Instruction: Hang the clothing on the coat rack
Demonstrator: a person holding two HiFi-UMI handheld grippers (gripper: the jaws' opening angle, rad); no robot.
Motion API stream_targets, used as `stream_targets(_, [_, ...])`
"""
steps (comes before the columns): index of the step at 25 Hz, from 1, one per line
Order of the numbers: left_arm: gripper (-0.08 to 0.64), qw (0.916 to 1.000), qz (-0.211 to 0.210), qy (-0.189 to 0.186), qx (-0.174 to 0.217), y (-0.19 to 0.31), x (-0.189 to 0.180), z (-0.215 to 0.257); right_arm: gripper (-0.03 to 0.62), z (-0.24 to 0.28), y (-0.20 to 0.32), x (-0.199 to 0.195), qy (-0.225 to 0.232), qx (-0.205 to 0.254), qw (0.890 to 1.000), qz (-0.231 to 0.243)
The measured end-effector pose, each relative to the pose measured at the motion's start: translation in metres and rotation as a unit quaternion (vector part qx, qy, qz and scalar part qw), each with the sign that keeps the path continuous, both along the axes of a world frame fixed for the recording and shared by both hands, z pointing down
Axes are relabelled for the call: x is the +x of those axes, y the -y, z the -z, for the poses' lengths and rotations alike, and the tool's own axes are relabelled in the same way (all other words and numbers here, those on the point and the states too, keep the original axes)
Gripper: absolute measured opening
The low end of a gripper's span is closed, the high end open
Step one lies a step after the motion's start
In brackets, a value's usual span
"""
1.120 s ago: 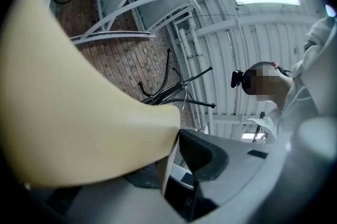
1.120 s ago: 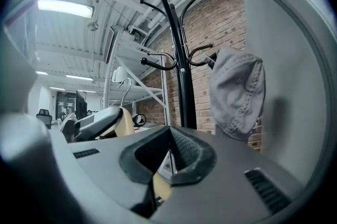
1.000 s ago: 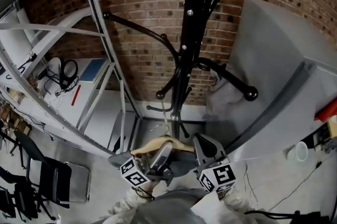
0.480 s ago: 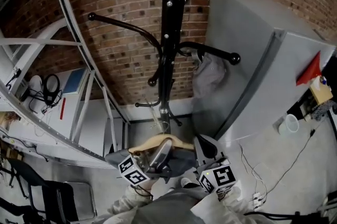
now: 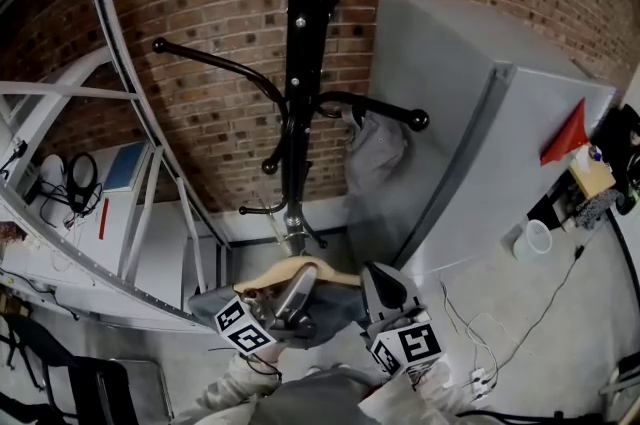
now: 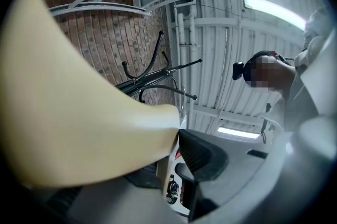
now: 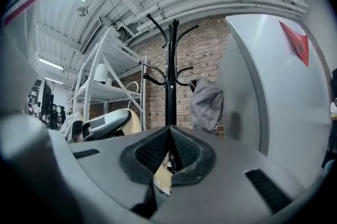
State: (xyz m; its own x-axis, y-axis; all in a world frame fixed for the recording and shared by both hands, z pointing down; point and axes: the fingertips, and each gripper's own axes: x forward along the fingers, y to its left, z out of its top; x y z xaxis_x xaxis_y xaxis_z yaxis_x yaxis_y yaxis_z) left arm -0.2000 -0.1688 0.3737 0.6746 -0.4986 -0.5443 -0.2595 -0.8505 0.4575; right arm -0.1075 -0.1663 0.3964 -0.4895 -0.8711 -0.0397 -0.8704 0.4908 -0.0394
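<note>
A black coat rack (image 5: 298, 63) stands against the brick wall; the right gripper view also shows the rack (image 7: 170, 75). A grey garment (image 5: 375, 153) hangs from one of its right hooks. Below the rack, a pale wooden hanger (image 5: 300, 267) carries dark grey clothing (image 5: 335, 308). My left gripper (image 5: 290, 298) is shut on the hanger (image 6: 68, 112), which fills the left gripper view. My right gripper (image 5: 378, 281) sits at the hanger's right end. Its jaws (image 7: 169, 136) are closed, with a tan sliver of the hanger between them.
A tall grey cabinet (image 5: 480, 133) stands right of the rack, close to the hung garment. White metal shelving (image 5: 110, 113) runs along the left. A plastic cup (image 5: 537, 238) and cables lie on the floor at right. A folding chair (image 5: 90, 383) is at lower left.
The rack has shifted left and looms larger in the head view. Both grippers with the hanger have drifted slightly left. Neither grip has changed.
</note>
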Motion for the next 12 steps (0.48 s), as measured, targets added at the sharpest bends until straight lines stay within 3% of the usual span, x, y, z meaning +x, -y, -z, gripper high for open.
stream_targets(5, [0.103,0.9999,0.005,-0.010,0.012,0.010,0.000,0.016,0.025,0.001,0.009,0.011,0.006,0.001,1.000,-0.002])
stream_targets(12, [0.101,0.9992,0.019,-0.026,0.023,0.027,-0.006,0.036,0.025,0.023,0.017,0.028,-0.006,0.043,0.999,-0.017])
